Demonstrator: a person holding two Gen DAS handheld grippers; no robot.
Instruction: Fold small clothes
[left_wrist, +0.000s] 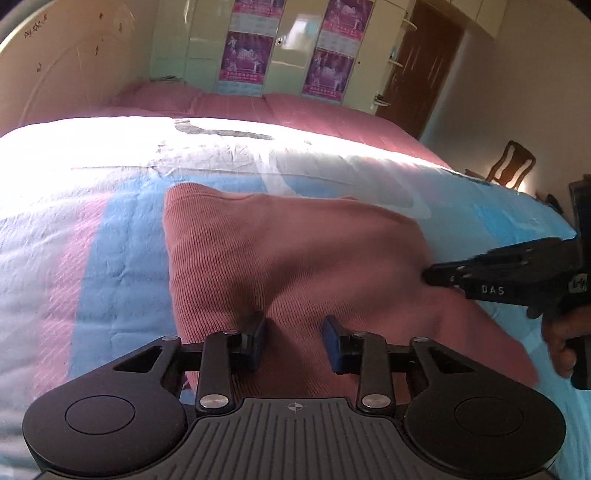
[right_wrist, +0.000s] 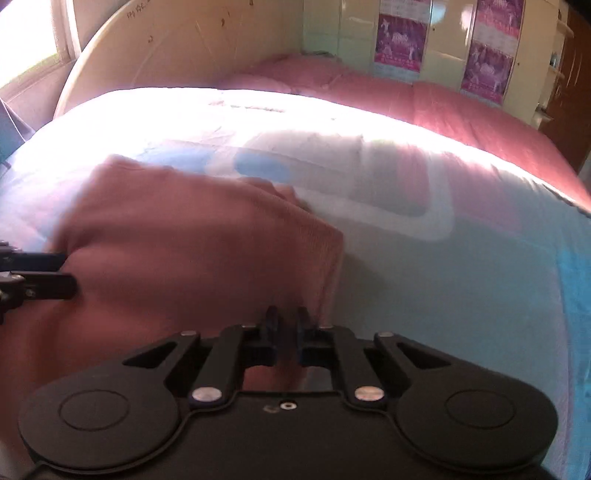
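Two grippers work one pink knitted garment (left_wrist: 295, 258) that lies partly folded on the bed (left_wrist: 92, 229), over a blue, pink and white patterned cover. The left gripper (left_wrist: 293, 343) sits low over the near edge of the garment with its fingers (left_wrist: 255, 339) apart, cloth showing in the gap and neither pad pressing on it, so it holds nothing. The right gripper (right_wrist: 286, 339), seen from its own camera, has its fingers (right_wrist: 271, 332) drawn nearly together at the garment's right-hand edge; a narrow strip of pink shows between them, so I judge them pinched on that edge, though blur keeps this from being certain. From the left camera, a hand (left_wrist: 565, 347) carries that tool in from the side, its tip touching the cloth.

The step in hand looks like taking the near edge at two corners to fold it over. To do it well, the left fingers should close on the hem itself, catching all layers but not the cover beneath. Both corners should then rise together and travel evenly, so the fold line stays straight and the knit does not bunch.
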